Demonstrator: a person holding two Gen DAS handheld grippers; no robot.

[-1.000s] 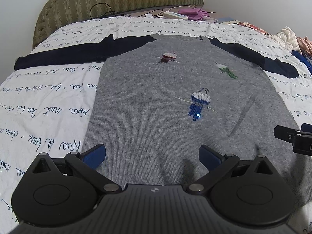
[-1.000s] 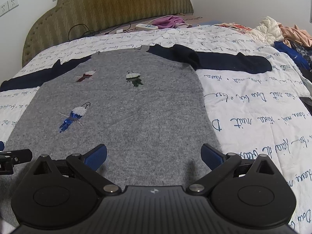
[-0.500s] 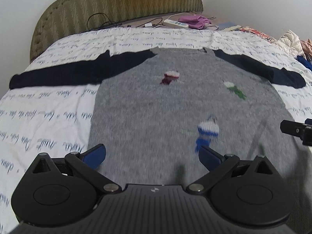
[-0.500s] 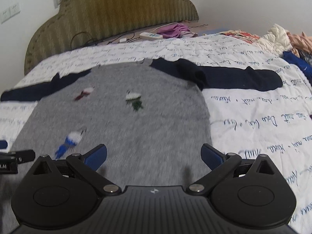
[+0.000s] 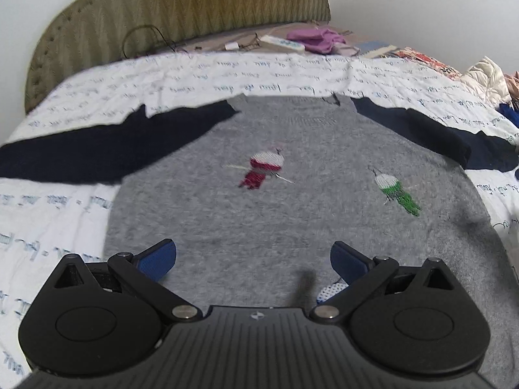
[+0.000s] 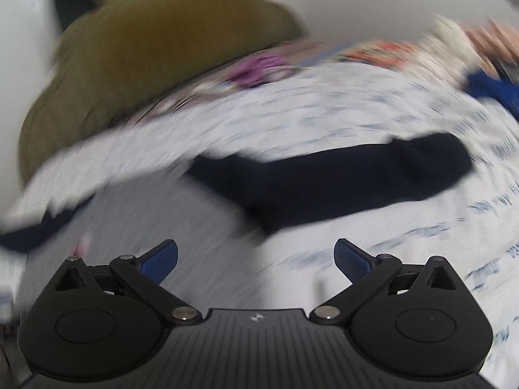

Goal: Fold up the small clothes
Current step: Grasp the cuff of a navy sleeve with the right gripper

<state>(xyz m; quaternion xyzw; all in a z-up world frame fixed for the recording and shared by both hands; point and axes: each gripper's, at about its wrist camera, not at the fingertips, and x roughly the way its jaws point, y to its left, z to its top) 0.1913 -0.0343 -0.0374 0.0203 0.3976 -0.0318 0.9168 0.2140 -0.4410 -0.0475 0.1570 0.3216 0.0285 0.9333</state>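
Left wrist view: my left gripper [image 5: 253,259] hangs wide open and empty over the grey sweater [image 5: 292,227], spread flat on the quilt [image 5: 58,214]. Right wrist view — blurred: my right gripper [image 6: 256,259] gapes empty near the sweater's dark sleeve [image 6: 324,181].

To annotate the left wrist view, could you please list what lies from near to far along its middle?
Left hand-held gripper → grey sweater body → red embroidered figure → sweater neckline → white quilt with blue script → white power strip → olive headboard.
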